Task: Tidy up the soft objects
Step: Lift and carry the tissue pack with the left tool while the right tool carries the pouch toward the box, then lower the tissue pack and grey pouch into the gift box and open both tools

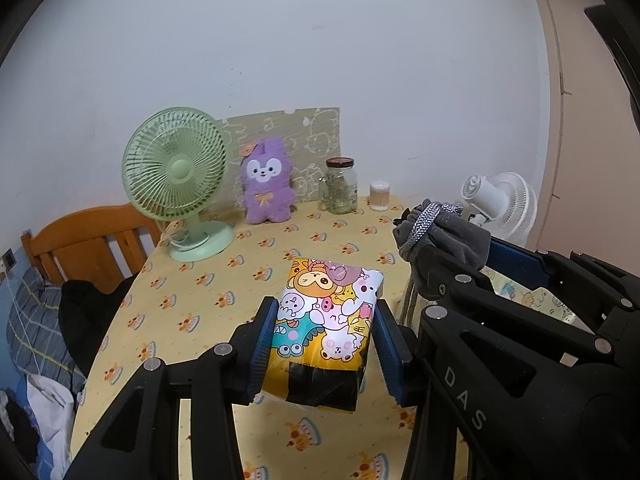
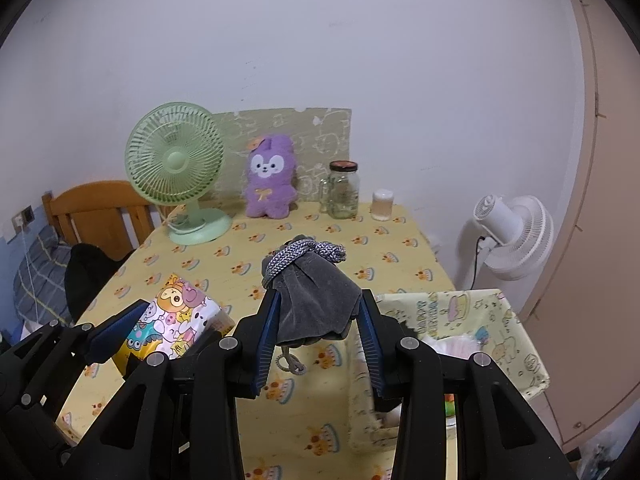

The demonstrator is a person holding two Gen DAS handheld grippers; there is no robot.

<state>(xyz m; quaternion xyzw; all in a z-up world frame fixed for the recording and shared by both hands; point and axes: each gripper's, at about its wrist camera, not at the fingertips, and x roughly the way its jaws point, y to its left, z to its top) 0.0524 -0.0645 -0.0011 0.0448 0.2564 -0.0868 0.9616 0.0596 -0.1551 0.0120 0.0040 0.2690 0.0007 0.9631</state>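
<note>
My left gripper [image 1: 326, 332] is shut on a soft tissue pack [image 1: 328, 320] with bright cartoon print, held above the yellow tablecloth [image 1: 192, 292]. The right gripper [image 2: 318, 328] is shut on a grey velvet drawstring pouch [image 2: 316, 300] with a braided grey-white cord [image 2: 298, 256]; a loop of cord hangs below it. Each gripper shows in the other's view: the pouch [image 1: 444, 232] at right, the pack [image 2: 176, 320] at left. A purple plush bunny [image 1: 266, 184] sits against the back wall. A fabric storage box [image 2: 480, 320] with cartoon print stands at the table's right edge.
At the back stand a green desk fan [image 1: 176, 176], a glass jar [image 1: 341, 186] and a small tub of cotton swabs [image 1: 379, 196]. A white floor fan [image 2: 516, 236] stands right of the table. A wooden chair [image 1: 88, 236] and bedding lie to the left.
</note>
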